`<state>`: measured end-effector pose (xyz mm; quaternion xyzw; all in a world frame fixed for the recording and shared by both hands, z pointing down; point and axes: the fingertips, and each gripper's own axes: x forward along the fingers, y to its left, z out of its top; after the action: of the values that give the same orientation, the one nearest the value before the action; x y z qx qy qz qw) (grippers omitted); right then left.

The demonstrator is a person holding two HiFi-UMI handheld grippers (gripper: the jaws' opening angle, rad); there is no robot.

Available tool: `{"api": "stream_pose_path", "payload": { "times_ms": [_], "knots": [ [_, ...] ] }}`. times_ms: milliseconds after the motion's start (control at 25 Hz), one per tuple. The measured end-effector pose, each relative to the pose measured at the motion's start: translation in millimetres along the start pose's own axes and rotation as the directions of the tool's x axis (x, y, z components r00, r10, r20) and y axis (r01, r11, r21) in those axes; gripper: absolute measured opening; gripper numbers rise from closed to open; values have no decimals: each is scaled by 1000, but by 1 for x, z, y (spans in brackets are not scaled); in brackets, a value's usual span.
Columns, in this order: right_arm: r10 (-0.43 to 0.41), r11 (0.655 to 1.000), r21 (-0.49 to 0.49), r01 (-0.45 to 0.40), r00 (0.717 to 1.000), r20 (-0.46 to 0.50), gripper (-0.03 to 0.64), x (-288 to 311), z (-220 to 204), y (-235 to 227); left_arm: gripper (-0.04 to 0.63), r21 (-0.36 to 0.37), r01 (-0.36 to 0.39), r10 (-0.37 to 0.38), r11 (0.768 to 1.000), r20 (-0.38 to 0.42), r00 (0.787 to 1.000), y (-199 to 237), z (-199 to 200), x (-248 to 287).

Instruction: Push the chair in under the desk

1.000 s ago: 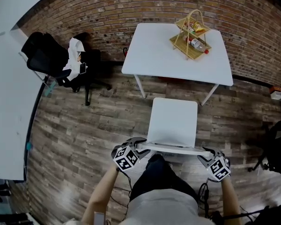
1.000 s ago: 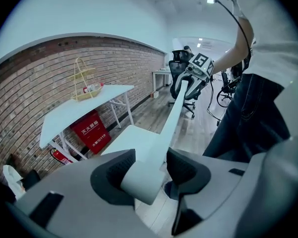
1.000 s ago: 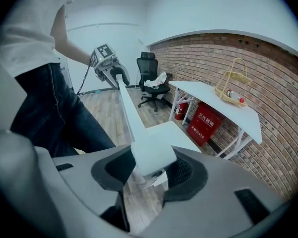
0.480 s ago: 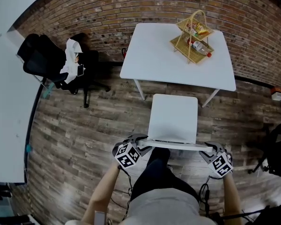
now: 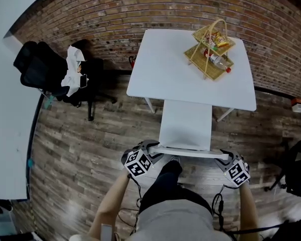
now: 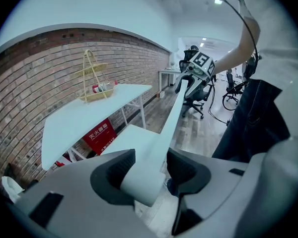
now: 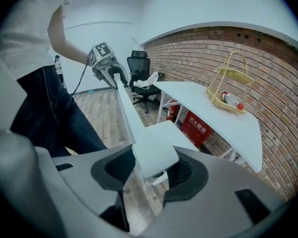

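Brick wall (image 5: 140,14) and plank floor (image 5: 90,134) fill our view. At the far left, a black office chair (image 5: 37,72) carries a white cloth (image 5: 71,69). Our left gripper (image 6: 149,175) clamps the left end of the backrest of the white chair (image 5: 185,124), with its jaws pressed on the top rail. The seat's far edge sits just beneath the white desk (image 5: 165,69), where a wire basket (image 5: 213,46) stands toward the right. Our right gripper (image 7: 149,170) clamps the rail's right end likewise.
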<state>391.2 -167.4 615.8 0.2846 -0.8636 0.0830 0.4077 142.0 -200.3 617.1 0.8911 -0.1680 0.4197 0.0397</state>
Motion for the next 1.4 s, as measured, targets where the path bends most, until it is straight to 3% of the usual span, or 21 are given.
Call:
{"api": "stream_pose_path", "payload": {
  "times_ms": [720, 1400],
  "knots": [
    [-27, 999, 31, 28, 999, -21, 190, 47, 48, -91, 209, 29, 22, -21, 999, -5, 1000, 112, 24, 31],
    [-40, 999, 30, 41, 999, -26, 190, 76, 74, -163, 221, 30, 0, 0, 1000, -14, 1000, 188, 48, 60]
  ]
}}
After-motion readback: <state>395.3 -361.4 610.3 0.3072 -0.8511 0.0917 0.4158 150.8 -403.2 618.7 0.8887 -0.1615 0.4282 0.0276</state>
